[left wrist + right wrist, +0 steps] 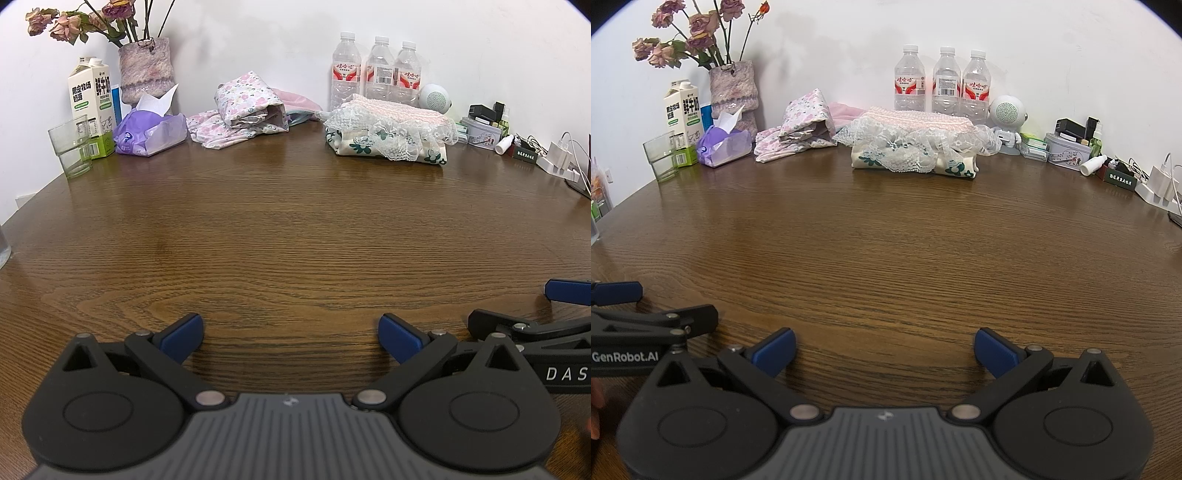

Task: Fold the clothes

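Between spread left claw (291,334) and folded clothes (388,134), bare table (295,229).

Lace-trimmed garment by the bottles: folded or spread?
Folded: the lace-trimmed garment sits as a compact stacked bundle on the table.

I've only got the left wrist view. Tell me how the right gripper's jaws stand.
Observer: The right gripper has its jaws wide apart, with only bare table between them.
Operator: Now describe that white round speaker fully.
Observer: The white speaker has a small body with arms, standing behind the lace-trimmed garment.
Operator: Check the left gripper's side.
Observer: The left gripper carries the lettering GenRobot.AI.
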The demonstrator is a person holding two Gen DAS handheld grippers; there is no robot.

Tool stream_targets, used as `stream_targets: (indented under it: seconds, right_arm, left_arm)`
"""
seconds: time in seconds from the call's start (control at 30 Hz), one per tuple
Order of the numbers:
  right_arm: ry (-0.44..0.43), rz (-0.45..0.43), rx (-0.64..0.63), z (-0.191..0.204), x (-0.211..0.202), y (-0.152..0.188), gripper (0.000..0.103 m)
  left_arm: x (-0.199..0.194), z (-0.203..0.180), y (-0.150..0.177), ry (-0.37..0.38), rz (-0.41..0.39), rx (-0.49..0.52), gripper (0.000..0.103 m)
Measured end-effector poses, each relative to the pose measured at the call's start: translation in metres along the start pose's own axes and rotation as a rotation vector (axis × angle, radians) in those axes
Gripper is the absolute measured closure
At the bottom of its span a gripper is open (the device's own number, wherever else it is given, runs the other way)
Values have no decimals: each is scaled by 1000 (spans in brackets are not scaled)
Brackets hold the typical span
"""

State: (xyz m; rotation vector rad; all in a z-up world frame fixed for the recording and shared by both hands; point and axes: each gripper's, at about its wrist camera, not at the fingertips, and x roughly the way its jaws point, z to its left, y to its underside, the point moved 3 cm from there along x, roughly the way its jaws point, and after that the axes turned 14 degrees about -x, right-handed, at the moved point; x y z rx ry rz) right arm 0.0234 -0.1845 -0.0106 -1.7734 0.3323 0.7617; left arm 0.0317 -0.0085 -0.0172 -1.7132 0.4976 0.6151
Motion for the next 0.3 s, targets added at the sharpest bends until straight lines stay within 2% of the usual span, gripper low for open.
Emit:
stream_targets:
  seconds: [0.3]
  right_arm:
    - [0,0,0,0,0,0,0]
  left_arm:
    - [0,1,0,4,1,2,0]
